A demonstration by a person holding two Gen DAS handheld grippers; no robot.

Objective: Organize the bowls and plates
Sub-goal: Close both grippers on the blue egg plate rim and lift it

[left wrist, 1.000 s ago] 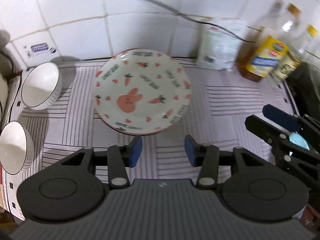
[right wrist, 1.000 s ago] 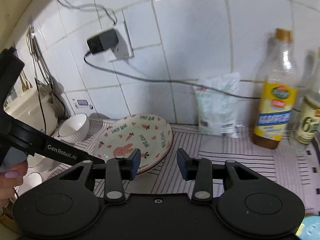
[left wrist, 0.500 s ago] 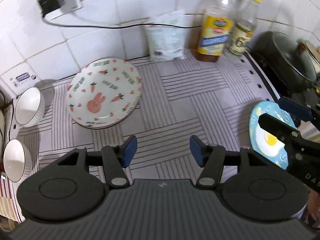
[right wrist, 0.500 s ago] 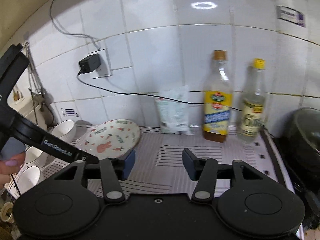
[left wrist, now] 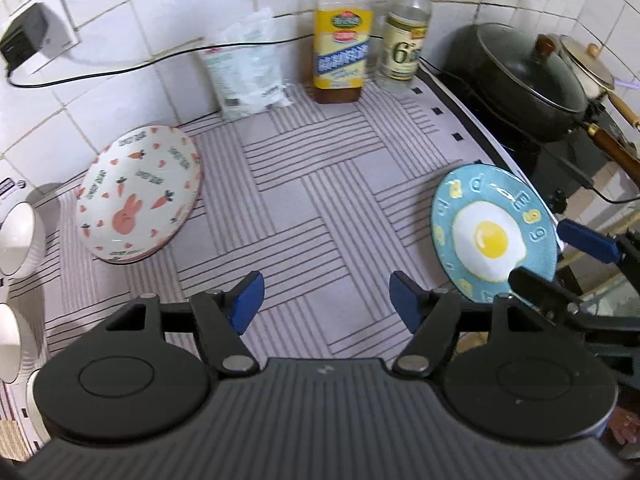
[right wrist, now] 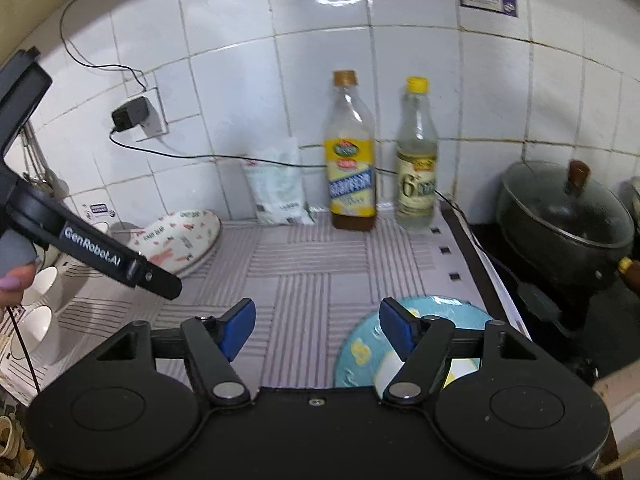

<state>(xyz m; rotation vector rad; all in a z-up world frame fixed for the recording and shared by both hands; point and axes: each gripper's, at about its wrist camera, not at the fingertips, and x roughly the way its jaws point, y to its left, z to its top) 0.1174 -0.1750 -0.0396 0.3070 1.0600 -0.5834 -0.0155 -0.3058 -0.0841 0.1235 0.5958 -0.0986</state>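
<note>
A glossy white-tiled wall [right wrist: 320, 92] backs a counter under a grey striped woven mat [left wrist: 312, 200]. The round blue ceramic egg plate [left wrist: 494, 236] lies at its right edge, the white carrot-and-rabbit plate [left wrist: 138, 196] far left beside 2 partly cropped white bowls [left wrist: 18, 236]. Both the left gripper [left wrist: 326, 304] and right gripper [right wrist: 316, 326] are opening, with nothing between the jaws.

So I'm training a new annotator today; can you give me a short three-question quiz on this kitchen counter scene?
1. True or false: the blue egg plate lies stacked on the carrot-and-bunny plate.
2. Multiple choice: what stands nearest the yellow-label bottle? A) a kettle B) the clear yellow-capped bottle C) a cutting board
3. Fill in: nothing lies between the jaws of the left gripper or the right gripper; both hold ____.

Key: 1 false; 2 B; 3 nothing.
</note>
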